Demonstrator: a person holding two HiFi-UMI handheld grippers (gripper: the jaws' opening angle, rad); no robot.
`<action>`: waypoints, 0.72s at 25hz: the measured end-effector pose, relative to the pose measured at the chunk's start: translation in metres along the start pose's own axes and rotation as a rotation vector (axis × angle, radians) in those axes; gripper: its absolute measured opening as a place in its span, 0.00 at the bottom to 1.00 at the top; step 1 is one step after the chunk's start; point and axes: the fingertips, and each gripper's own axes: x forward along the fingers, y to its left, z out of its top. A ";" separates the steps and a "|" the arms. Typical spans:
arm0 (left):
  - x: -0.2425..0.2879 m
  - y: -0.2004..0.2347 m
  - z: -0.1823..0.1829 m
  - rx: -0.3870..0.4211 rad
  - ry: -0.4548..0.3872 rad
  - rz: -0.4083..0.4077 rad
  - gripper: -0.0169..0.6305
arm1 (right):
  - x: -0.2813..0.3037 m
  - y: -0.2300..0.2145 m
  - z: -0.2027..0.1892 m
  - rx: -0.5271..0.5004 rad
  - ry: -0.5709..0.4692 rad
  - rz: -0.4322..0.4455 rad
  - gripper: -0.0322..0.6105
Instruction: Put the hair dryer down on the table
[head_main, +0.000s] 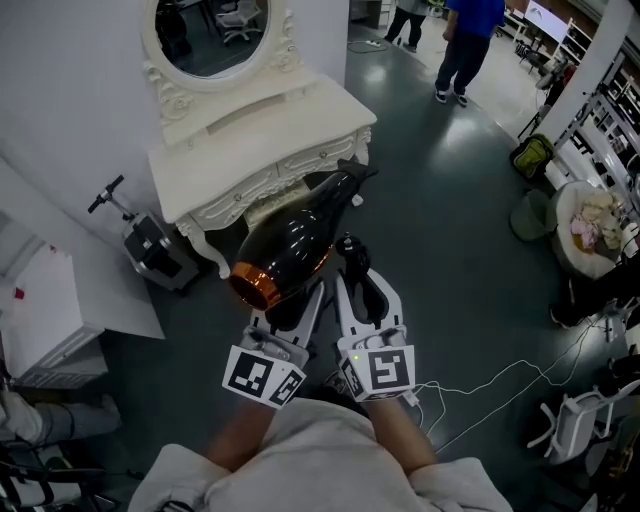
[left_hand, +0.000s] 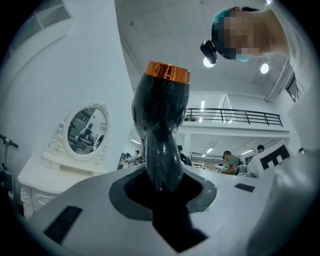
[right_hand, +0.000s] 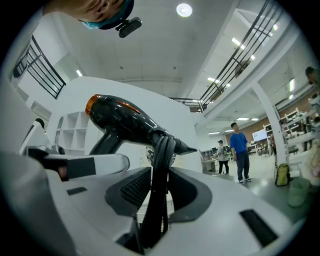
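The hair dryer (head_main: 290, 250) is glossy black with a copper ring at its near end; its nozzle points toward the white dressing table (head_main: 250, 130) ahead. My left gripper (head_main: 300, 300) is shut on the dryer's handle (left_hand: 162, 165), and the body rises above the jaws in the left gripper view. To its right, my right gripper (head_main: 358, 290) is shut on the dryer's bundled black cord (right_hand: 159, 190), which stands upright between the jaws. In the right gripper view the dryer (right_hand: 125, 120) hangs up and to the left. The dryer is in the air in front of the table, not touching it.
An oval mirror (head_main: 215, 35) stands on the table's back. A black and grey machine with a handle (head_main: 150, 245) sits on the floor left of the table, beside a white cabinet (head_main: 50, 310). People (head_main: 465, 45) stand far back. Thin cables (head_main: 500, 385) lie on the floor at right.
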 end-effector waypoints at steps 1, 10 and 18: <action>0.002 -0.003 -0.001 0.007 -0.001 0.002 0.20 | -0.001 -0.004 0.000 0.002 -0.003 0.001 0.23; 0.027 0.004 -0.006 0.020 0.017 0.021 0.20 | 0.020 -0.022 -0.001 0.024 0.004 0.012 0.23; 0.048 0.036 -0.022 -0.018 0.013 0.043 0.20 | 0.051 -0.032 -0.017 -0.002 0.036 0.019 0.23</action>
